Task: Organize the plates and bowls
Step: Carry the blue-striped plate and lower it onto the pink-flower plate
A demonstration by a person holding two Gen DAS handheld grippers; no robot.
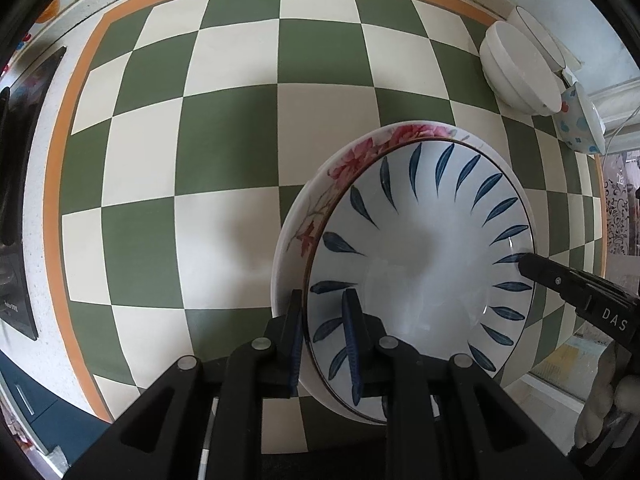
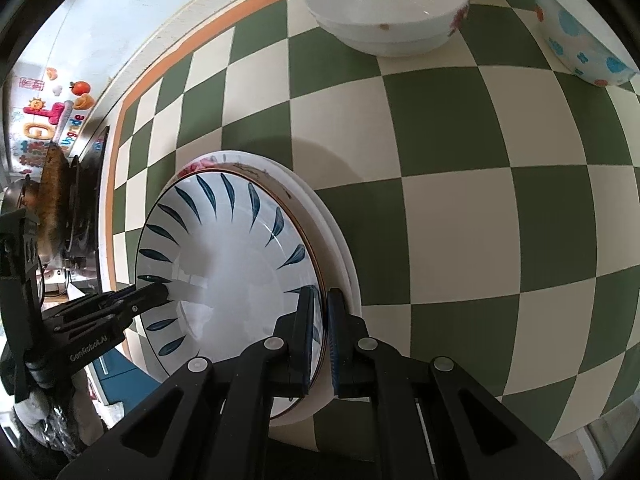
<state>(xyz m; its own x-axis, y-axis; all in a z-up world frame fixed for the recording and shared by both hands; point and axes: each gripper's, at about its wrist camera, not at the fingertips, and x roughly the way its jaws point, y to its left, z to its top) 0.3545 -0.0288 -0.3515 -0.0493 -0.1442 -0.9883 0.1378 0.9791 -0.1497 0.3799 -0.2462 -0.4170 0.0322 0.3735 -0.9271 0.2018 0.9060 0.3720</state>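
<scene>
A blue-leaf plate lies on top of a pink-flower plate as a stack on the checkered table. My left gripper is shut on the near-left rim of the stack. My right gripper is shut on the opposite rim; it shows in the left wrist view at the right. The blue-leaf plate fills the lower left of the right wrist view, with white plate rims under it. The left gripper shows there at the left.
Stacked white bowls and a blue-dotted bowl stand at the table's far right; they also show in the right wrist view, white bowls, dotted bowl. A stove with a pan lies beyond the table's left edge.
</scene>
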